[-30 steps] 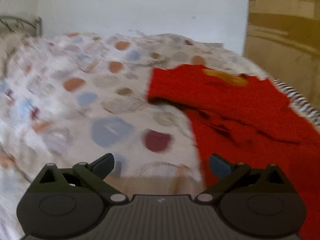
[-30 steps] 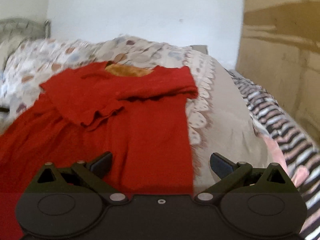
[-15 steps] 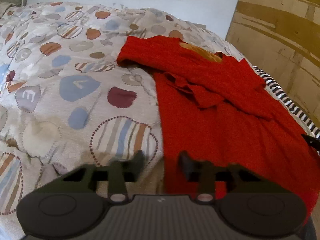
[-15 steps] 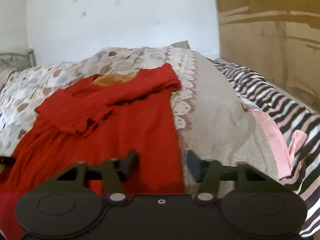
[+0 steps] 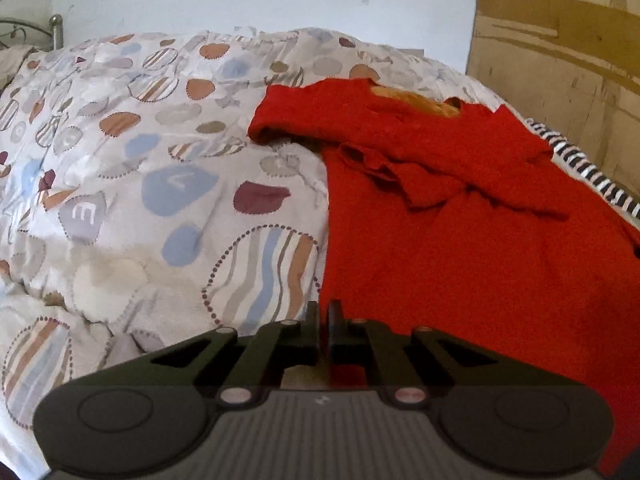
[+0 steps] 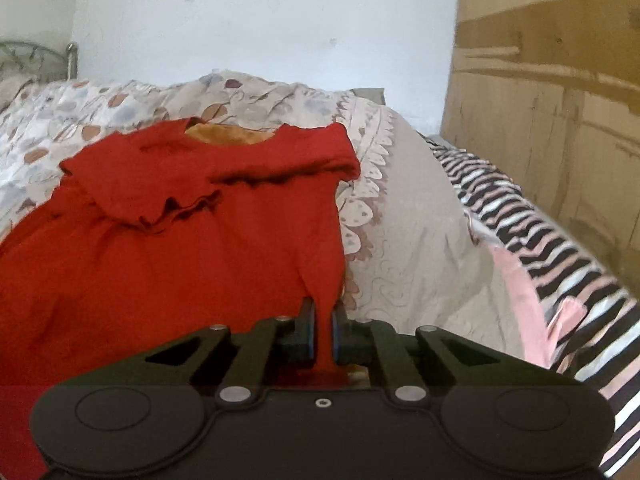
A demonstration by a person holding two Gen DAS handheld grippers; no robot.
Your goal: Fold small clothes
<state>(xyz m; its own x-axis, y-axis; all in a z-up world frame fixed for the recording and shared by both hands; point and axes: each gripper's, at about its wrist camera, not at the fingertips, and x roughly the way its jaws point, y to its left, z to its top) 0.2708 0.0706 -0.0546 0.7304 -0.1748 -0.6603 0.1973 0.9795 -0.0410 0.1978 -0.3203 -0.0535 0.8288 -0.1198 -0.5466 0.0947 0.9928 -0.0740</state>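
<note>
Closed since a moment ago: left gripper [image 5: 324, 322] and right gripper [image 6: 320, 332], each now clamped on a lower hem corner of red dress [image 6: 168, 248]. Spread flat on bed's patterned quilt [image 5: 160, 168], beside striped blanket [image 6: 552, 248].

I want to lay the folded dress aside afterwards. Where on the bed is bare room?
Free: patterned quilt left of the red dress, and plain beige cover between dress and striped blanket. Crowded: the middle, where both grippers pinch its hem.
</note>
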